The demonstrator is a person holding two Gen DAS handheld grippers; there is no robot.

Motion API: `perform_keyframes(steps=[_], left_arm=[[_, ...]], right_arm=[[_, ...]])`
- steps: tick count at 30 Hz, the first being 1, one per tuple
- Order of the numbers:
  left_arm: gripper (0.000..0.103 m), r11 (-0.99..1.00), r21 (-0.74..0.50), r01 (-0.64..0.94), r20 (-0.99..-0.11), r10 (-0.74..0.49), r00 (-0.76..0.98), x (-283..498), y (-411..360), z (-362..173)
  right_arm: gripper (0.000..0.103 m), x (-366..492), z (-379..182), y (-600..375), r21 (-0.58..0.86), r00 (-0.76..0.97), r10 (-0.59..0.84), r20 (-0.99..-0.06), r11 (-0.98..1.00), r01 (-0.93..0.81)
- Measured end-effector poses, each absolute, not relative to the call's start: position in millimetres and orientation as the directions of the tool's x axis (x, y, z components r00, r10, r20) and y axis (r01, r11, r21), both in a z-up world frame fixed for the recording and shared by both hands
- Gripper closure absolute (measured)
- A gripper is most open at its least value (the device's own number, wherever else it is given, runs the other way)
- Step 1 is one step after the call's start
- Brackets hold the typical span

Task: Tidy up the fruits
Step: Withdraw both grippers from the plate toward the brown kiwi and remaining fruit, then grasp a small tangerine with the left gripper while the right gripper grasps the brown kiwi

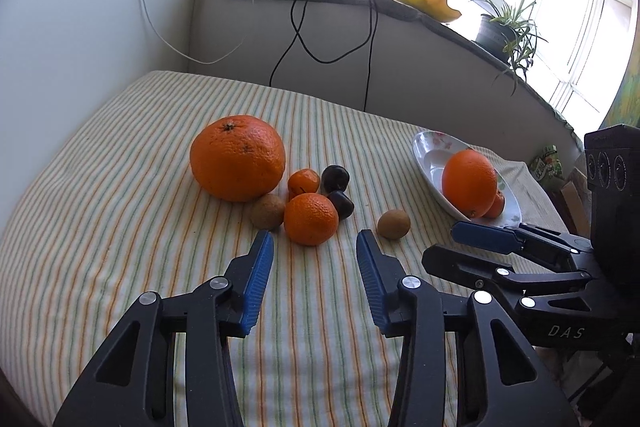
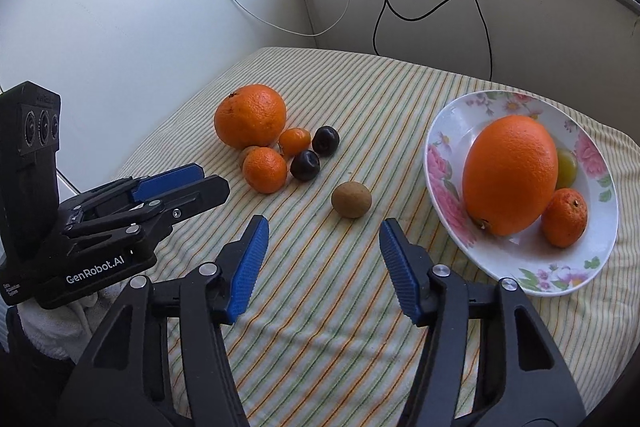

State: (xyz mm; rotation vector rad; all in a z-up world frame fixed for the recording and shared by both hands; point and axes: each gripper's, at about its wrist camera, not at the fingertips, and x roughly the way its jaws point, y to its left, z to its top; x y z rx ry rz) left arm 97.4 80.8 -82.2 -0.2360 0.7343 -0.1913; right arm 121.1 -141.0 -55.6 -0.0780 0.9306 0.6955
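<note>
Both tools spread, empty, above the striped counter [image 2: 360,307].
Your left tool [image 1: 315,241] faces the fruit cluster [image 1: 280,183]; your right tool [image 2: 324,229] faces a lone kiwi [image 2: 351,202] beside the plate [image 2: 440,163].

A big orange [image 2: 251,115] lies at the far left of the table [image 2: 360,307]. Just near of it sit two mandarins [image 2: 265,169], two plums [image 2: 305,165] and a kiwi [image 1: 267,211], bunched together. Another kiwi [image 2: 351,199] lies alone between this bunch and the plate [image 2: 520,267] at the right. On the plate lie an orange [image 2: 510,175] and a mandarin [image 2: 564,223] touching it.
</note>
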Motion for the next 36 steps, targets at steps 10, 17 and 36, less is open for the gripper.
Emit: perform_keyframes(steps=[10, 17, 36], left_arm=[[0.067, 0.963, -0.237, 0.126, -0.663, -0.255, 0.704, 114, 75, -85], [0.067, 0.965, -0.223, 0.139, -0.680, -0.256, 0.687, 124, 72, -90], [0.069, 0.968, -0.201, 0.150, -0.691, -0.249, 0.678, 132, 69, -96]], right_arm=[[0.054, 135, -72, -127, 0.205, 0.386, 0.475, -0.791, 0.799, -0.565], [0.060, 142, -78, -120, 0.192, 0.381, 0.456, -0.804, 0.807, -0.559], [0.073, 154, -85, -113, 0.135, 0.413, 0.390, -0.823, 0.840, -0.525]])
